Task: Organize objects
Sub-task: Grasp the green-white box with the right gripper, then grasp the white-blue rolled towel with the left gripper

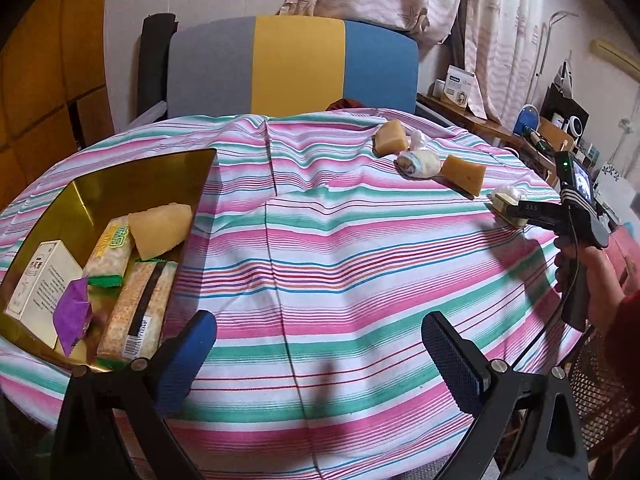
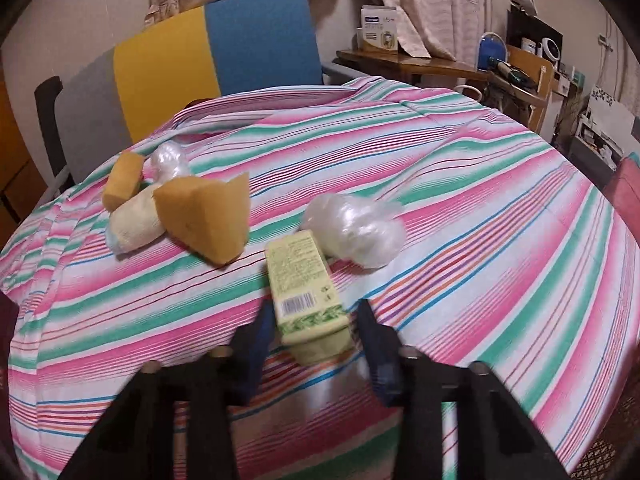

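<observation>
My right gripper (image 2: 310, 332) is shut on a pale green box (image 2: 300, 276) with a barcode, low over the striped tablecloth (image 2: 480, 208). Just right of the box lies a crumpled clear plastic bag (image 2: 356, 232). Further left sit two tan sponges (image 2: 208, 216) (image 2: 124, 186), a rolled cream cloth (image 2: 134, 224) and another plastic wad (image 2: 168, 162). The left wrist view shows my left gripper (image 1: 320, 360) open and empty above the cloth, beside a gold tray (image 1: 120, 184). The tray holds a sponge (image 1: 160, 228), snack packets (image 1: 136, 316) and a white box (image 1: 40, 284).
A chair (image 1: 296, 64) with grey, yellow and blue panels stands behind the table. At the right are a wooden side table (image 2: 420, 64) and cluttered shelves. A hand (image 1: 592, 280) holds the right gripper's handle at the table's right edge.
</observation>
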Tool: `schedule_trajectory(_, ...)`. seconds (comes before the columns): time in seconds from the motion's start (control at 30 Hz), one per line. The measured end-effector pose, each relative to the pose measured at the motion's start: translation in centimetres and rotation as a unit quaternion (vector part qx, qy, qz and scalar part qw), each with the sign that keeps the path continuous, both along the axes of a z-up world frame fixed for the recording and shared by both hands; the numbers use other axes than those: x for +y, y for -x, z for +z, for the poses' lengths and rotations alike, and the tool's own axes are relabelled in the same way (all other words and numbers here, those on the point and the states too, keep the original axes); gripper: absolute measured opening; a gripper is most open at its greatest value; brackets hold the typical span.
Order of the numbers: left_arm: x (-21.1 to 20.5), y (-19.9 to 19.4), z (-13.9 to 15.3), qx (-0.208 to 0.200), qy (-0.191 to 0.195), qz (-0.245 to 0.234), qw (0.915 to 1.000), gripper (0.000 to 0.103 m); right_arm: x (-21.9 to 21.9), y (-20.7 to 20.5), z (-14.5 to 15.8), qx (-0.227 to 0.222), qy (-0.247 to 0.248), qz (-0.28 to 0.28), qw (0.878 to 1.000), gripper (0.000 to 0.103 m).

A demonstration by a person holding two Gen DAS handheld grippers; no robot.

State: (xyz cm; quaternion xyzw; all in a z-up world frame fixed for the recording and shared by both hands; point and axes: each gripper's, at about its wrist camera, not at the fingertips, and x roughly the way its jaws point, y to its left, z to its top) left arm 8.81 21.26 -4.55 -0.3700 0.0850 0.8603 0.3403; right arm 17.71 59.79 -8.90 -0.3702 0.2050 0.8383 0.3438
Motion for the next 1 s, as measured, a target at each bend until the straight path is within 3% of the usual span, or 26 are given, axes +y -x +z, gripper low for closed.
schedule_trajectory(0.27, 2.1, 0.2, 0.1, 0.004, 0.006, -0.013, 0.9999, 0.103, -2.5, 1.9, -0.7, 0.045, 0.019, 0.022, 0.999, 0.031)
schedule_trajectory(0.57, 7.8, 3.4, 0.3, 0.009, 0.021, -0.047, 0.9987, 0.103, -2.5, 1.8, -1.7, 0.059, 0.035, 0.018, 0.997, 0.031)
schedule_trajectory(0.7, 10.7, 5.1, 0.1, 0.023, 0.039, -0.054, 0.9975, 0.103, -2.0, 1.6, -1.4, 0.074, 0.052, 0.011, 0.996, 0.041)
schedule_trajectory(0.8, 12.8, 5.9, 0.0, 0.029, 0.049, -0.066, 0.9962, 0.103, -1.6, 2.2, -1.3, 0.070, 0.048, 0.005, 0.996, 0.041)
schedule_trajectory(0.9, 15.2, 6.7, 0.4, 0.048, 0.054, -0.079, 0.9942, 0.103, -1.6, 2.7, -2.1, 0.060, 0.042, 0.004, 0.997, 0.031)
schedule_trajectory(1.0, 17.6, 7.2, 0.6, 0.068, 0.046, -0.097, 0.9918, 0.103, -2.3, 2.6, -2.0, 0.055, 0.014, -0.004, 0.998, 0.030)
